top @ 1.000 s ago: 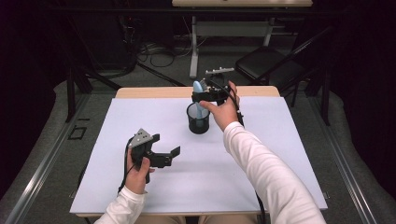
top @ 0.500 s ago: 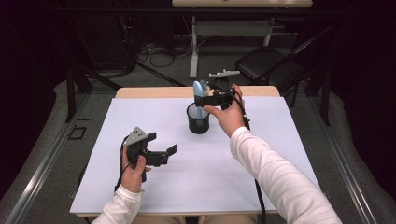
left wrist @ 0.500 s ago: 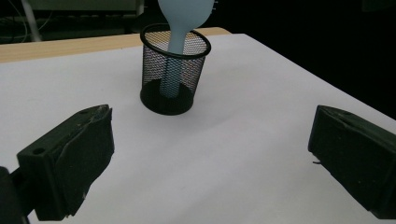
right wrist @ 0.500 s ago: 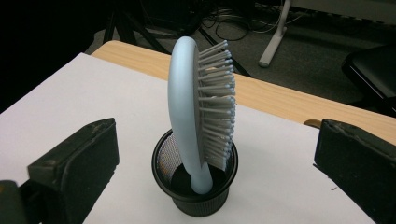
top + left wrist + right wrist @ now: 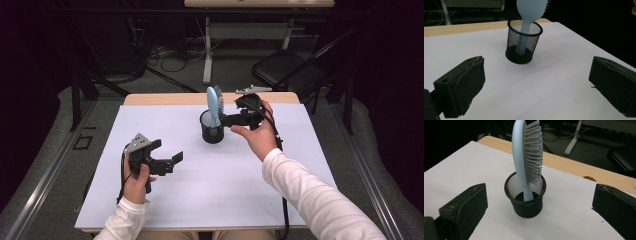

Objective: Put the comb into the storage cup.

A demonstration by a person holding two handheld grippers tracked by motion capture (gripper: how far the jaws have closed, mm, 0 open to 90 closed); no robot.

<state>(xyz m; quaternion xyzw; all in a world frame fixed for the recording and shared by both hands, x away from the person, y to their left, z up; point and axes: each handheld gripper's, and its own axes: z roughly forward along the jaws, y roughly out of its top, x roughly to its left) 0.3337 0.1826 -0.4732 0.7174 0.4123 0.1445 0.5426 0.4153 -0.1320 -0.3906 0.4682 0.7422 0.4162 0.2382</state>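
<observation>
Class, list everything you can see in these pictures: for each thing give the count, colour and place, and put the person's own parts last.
Hairbrush: one, light blue, standing handle-down in the cup, bristled head sticking out above the rim.
Mesh cup: one, black, upright on the white sheet, towards the far middle.
White sheet: one, covering most of the table.
Table: one, light wood, its far edge showing beyond the sheet.
Chair: one, black, on the floor behind the table.
Left gripper: one, black, open, over the near left of the sheet.
Right gripper: one, black, open, beside the cup.
Sleeves: two, white.
</observation>
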